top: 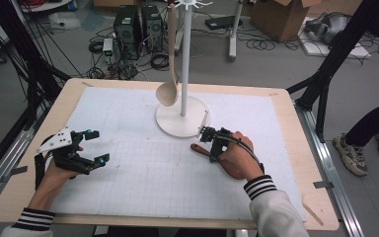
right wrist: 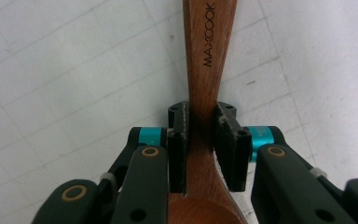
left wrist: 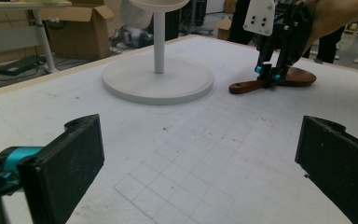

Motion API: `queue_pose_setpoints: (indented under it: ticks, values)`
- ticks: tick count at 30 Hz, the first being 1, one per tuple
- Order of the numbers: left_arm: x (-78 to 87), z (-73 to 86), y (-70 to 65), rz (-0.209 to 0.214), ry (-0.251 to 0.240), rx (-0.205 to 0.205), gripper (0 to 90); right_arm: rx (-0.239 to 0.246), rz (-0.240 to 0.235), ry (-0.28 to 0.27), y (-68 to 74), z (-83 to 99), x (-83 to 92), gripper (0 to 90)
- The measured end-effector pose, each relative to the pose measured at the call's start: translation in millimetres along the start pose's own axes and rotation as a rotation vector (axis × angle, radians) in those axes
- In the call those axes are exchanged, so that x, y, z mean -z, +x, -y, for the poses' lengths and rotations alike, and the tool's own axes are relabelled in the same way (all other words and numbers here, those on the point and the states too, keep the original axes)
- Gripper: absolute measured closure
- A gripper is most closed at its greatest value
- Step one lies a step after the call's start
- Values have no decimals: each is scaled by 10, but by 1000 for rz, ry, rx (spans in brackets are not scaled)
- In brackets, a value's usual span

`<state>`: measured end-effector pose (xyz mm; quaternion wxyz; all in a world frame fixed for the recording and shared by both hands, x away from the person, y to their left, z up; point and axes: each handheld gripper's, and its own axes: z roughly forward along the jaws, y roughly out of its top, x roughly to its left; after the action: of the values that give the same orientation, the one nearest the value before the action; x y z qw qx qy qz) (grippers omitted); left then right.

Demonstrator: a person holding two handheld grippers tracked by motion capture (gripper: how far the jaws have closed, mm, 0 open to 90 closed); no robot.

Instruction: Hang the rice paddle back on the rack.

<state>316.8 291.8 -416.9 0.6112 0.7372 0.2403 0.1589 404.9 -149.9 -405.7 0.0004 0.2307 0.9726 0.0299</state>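
A: Nearest the lens, right gripper (right wrist: 200, 154): fingers (right wrist: 178, 144) pinching the neck of the dark wooden spoon (right wrist: 208, 70), one pad on each side, "MAXCOOK" stamped on the handle.

B: Spoon position?

A: Flat on the bench (top: 128, 187), just in front of the white stand (top: 182, 116), near the right side of its round base.

B: Left gripper (top: 94, 146)?

A: Fingers (left wrist: 63, 168) spread wide, nothing between them, well left of the stand.

B: Other items?

A: Pale wooden spoon (top: 168, 89) hanging from the stand, bowl just above the base.
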Motion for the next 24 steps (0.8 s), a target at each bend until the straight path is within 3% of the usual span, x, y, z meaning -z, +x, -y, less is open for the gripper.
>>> queue_pose_setpoints:
  ticks: [10,20,24]
  values:
    - [-2,-1,0,1,2,-5,17,-30,-8,-2,2,-4,-5,784]
    - [-1,-2,-2,0,-2,-2,17,-16,9,11,30,-18,8,792]
    - [-2,-2,-1,-1,1,-1,17,-11,15,-19,36,2,25,793]
